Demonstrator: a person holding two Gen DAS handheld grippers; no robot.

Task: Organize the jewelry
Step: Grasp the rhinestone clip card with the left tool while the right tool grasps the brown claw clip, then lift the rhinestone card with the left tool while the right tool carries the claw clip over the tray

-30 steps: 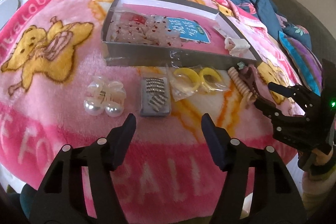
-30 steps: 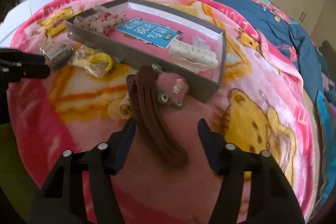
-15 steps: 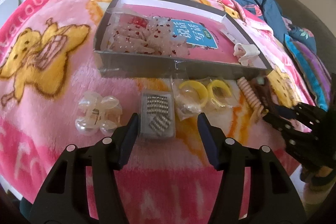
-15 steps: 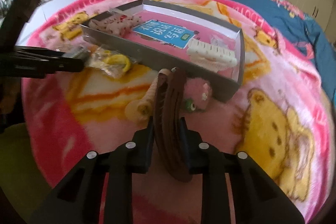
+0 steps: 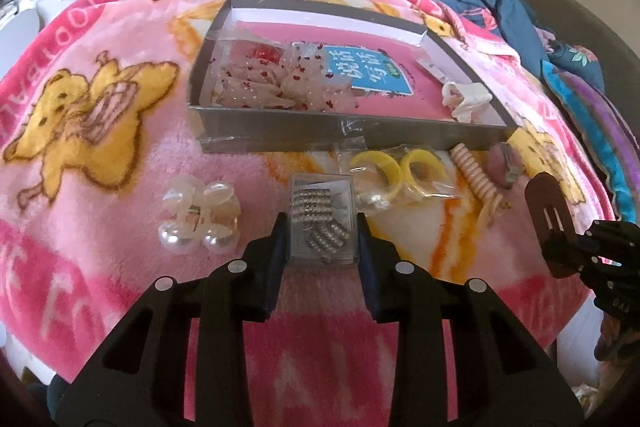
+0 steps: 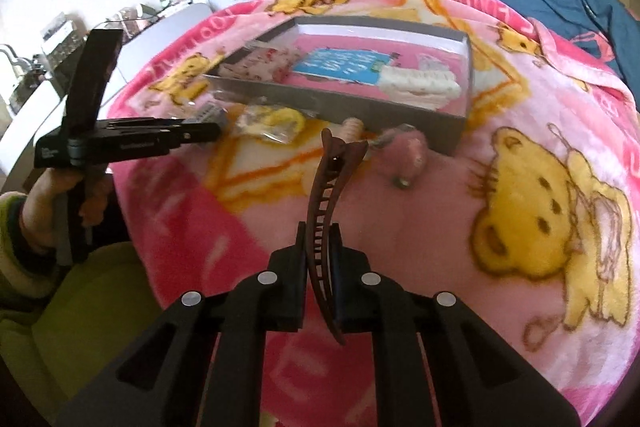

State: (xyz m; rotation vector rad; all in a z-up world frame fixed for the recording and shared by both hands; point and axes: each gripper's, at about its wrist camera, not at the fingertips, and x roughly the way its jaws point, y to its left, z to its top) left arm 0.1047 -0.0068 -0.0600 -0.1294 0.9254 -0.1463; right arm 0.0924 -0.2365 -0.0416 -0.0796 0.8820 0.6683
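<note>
The brown hair clip (image 6: 325, 211) is pinched by its toothed middle in the right gripper (image 6: 319, 259), raised off the blanket (image 6: 440, 227); it looks light, stiff and slick, so a mid-body hold suits it. The left gripper (image 5: 322, 239) brackets the clear box of rhinestone clips (image 5: 322, 219), jaws at its sides, near the grey tray (image 5: 344, 133).
</note>
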